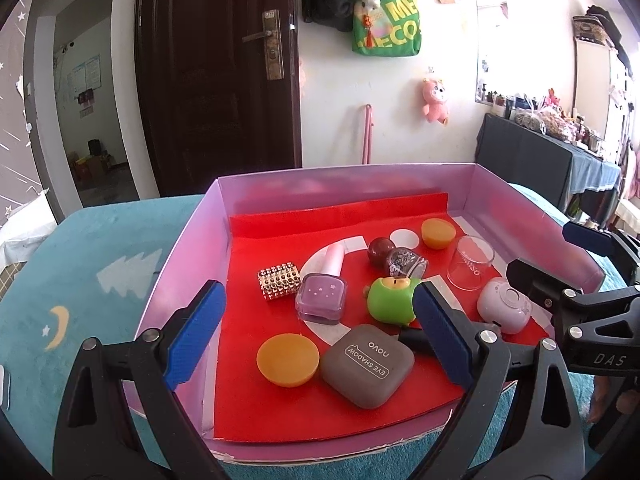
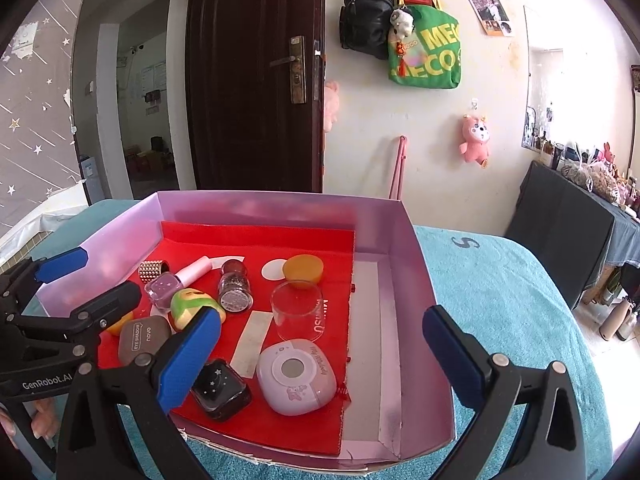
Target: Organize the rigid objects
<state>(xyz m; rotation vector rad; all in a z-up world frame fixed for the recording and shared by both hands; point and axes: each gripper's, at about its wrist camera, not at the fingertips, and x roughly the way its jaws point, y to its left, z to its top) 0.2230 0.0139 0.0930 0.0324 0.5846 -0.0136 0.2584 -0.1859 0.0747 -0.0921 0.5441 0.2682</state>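
A pink cardboard box [image 1: 188, 240] [image 2: 416, 264] with a red liner holds small items: a grey eye shadow case [image 1: 367, 364] [image 2: 144, 338], a purple nail polish bottle [image 1: 322, 298] [image 2: 166, 286], a green apple-shaped toy [image 1: 392, 300] [image 2: 188, 306], a clear glass cup [image 1: 470, 262] [image 2: 298, 316], a pink round case [image 1: 505, 305] [image 2: 296, 376] and a black bottle [image 2: 222, 388]. My left gripper [image 1: 320, 332] is open above the box's near left part. My right gripper [image 2: 322, 358] is open above the pink case.
Two orange caps [image 1: 288, 358] [image 1: 438, 232], a gold studded ring [image 1: 279, 280] and a glitter jar [image 1: 404, 262] [image 2: 235, 286] also lie in the box. The box rests on a teal towel [image 1: 80, 280] [image 2: 500, 300]. A dark table [image 2: 560, 232] stands right.
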